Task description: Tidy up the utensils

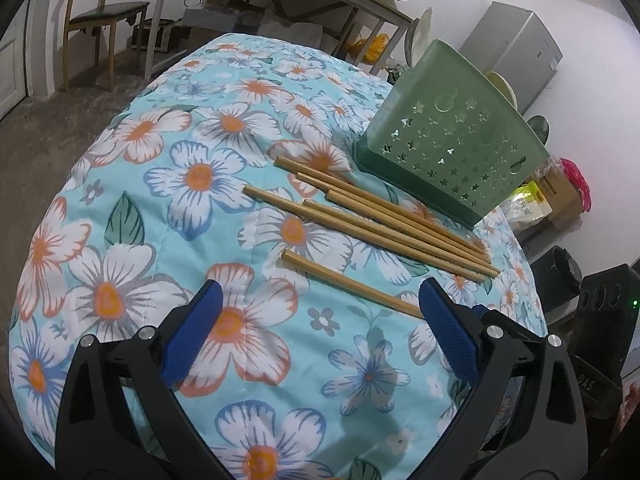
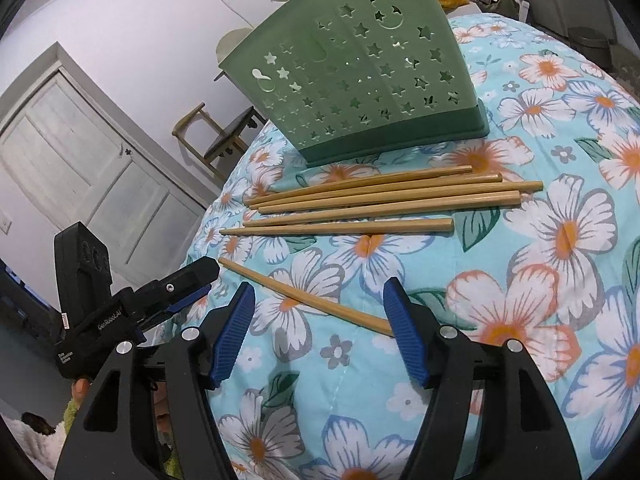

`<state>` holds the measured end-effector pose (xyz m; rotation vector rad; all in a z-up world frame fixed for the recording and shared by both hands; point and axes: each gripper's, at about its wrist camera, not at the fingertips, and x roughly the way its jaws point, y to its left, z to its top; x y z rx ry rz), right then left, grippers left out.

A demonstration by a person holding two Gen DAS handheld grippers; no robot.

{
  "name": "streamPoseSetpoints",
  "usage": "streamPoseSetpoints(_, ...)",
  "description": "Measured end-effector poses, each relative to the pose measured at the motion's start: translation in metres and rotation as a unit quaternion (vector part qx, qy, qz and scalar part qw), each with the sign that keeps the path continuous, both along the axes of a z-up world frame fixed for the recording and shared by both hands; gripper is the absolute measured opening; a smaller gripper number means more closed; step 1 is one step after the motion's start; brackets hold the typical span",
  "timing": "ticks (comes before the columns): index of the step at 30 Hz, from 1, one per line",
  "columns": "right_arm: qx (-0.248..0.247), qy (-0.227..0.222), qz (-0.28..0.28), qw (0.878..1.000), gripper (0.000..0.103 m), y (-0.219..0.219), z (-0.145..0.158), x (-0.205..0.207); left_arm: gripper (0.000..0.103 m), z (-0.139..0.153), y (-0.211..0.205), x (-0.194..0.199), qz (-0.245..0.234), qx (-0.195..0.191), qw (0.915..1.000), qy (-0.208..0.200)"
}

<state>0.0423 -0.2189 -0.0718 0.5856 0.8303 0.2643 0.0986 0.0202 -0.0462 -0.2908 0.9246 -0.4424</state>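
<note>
Left wrist view has the left gripper spread wide over the floral cloth, gripping nothing; one loose chopstick lies just ahead, its end hidden behind one blue pad; five more chopsticks lie bunched beside the green holder, near the cloth's far edge; right wrist view shows the right gripper partly parted, empty, the loose chopstick lying across its gap.

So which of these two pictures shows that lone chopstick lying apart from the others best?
The right wrist view: the lone chopstick shows almost whole, only its thick end hidden behind a blue finger pad. In the left wrist view it looks smaller and ends behind a pad too.
</note>
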Motion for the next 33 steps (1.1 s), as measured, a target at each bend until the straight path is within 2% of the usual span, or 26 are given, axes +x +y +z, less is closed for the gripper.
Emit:
streamPoseSetpoints(6,0.000,0.000,0.001,1.000,0.066,-0.001,0.000,0.000,0.095,0.000,0.000,-0.001,0.001,-0.003,1.0000,-0.002)
streamPoseSetpoints(11,0.009,0.000,-0.002,1.000,0.066,-0.002,-0.001,0.000,0.095,0.003,0.007,-0.006,0.010,-0.024,0.9996,-0.003)
streamPoseSetpoints(14,0.015,-0.001,-0.005,1.000,0.066,-0.004,-0.001,-0.002,0.095,0.010,0.004,-0.014,-0.007,-0.020,0.9996,-0.020)
streamPoseSetpoints(18,0.026,0.000,-0.009,1.000,0.066,-0.010,-0.001,-0.004,0.094,0.018,-0.003,-0.027,-0.046,-0.061,0.9965,-0.034)
streamPoseSetpoints(22,0.033,-0.002,-0.013,0.999,0.066,-0.015,-0.002,-0.007,0.074,0.018,-0.014,-0.029,-0.068,-0.091,0.9932,-0.025)
streamPoseSetpoints(25,0.035,-0.003,-0.013,0.999,0.066,-0.016,-0.002,-0.009,0.064,0.008,-0.015,-0.021,-0.067,-0.126,0.9897,0.009)
streamPoseSetpoints(29,0.035,-0.003,-0.013,0.999,0.066,-0.015,-0.002,-0.009,0.057,-0.015,-0.005,-0.003,-0.026,-0.199,0.9768,0.075)
streamPoseSetpoints(33,0.034,-0.003,-0.013,0.999,0.066,-0.016,-0.001,-0.010,0.046,-0.027,0.006,0.007,0.015,-0.241,0.9655,0.097)
